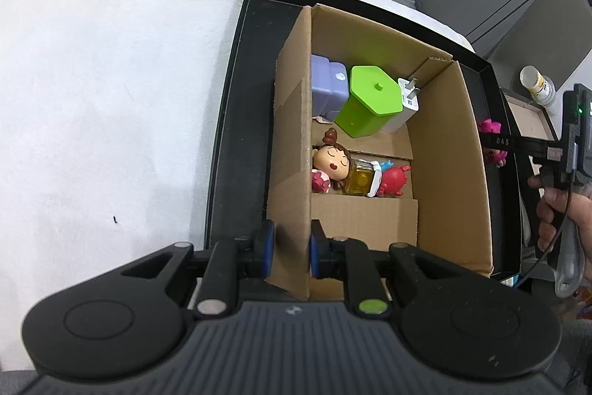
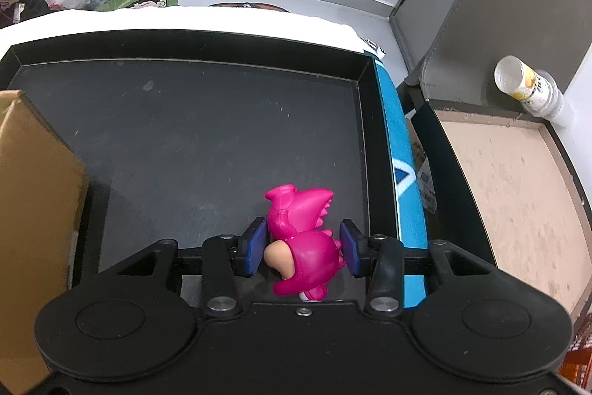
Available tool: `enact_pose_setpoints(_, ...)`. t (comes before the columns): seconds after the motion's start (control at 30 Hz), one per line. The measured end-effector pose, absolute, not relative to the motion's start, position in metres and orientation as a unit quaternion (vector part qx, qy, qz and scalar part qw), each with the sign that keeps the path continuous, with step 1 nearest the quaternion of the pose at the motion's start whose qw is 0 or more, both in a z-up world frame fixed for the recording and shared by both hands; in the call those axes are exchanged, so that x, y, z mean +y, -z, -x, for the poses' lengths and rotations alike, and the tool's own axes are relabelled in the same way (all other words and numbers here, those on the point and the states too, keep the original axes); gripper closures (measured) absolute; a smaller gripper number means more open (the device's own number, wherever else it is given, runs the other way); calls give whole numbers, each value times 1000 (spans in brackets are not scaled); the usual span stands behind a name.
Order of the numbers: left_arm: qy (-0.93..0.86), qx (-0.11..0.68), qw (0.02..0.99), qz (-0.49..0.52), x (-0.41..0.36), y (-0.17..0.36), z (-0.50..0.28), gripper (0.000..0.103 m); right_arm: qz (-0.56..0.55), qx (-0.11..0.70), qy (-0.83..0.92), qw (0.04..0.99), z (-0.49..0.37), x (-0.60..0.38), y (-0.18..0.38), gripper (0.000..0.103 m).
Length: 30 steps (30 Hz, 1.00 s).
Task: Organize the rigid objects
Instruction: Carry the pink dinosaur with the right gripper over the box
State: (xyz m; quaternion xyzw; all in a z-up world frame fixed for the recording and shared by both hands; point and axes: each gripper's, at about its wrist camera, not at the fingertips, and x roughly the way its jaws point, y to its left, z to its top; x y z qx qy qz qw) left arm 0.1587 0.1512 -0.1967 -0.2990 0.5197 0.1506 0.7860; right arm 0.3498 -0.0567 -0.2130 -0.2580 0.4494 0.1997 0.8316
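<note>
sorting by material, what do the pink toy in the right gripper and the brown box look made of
Pink dinosaur-suit toy figure: looks like hard moulded plastic, glossy, going by the bright highlights on its smooth body.
Brown open box: corrugated cardboard, matte, with raw cut flap edges and fold creases.

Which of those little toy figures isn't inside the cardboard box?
The pink figure, held between the right gripper's fingers over the black tray. The sleeping-face doll and red crab lie inside the cardboard box.

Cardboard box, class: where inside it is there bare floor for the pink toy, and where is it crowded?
Bare floor runs along the cardboard box's right wall, beside the green container and red crab toy, and on the near flap. Crowded: far-left corner and left-middle, where the doll lies.
</note>
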Motion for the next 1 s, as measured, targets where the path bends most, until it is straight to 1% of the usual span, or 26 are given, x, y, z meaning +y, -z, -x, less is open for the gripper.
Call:
enact_pose_setpoints(0.47,-150,513,786,312,155,197,-155,86,219,463,-219,830,-316,-76,185,61)
enact_pose_setpoints(1.0,-149,509,788,313,156,196,-153,86,193,459,-239,834,-288,-93,155,61)
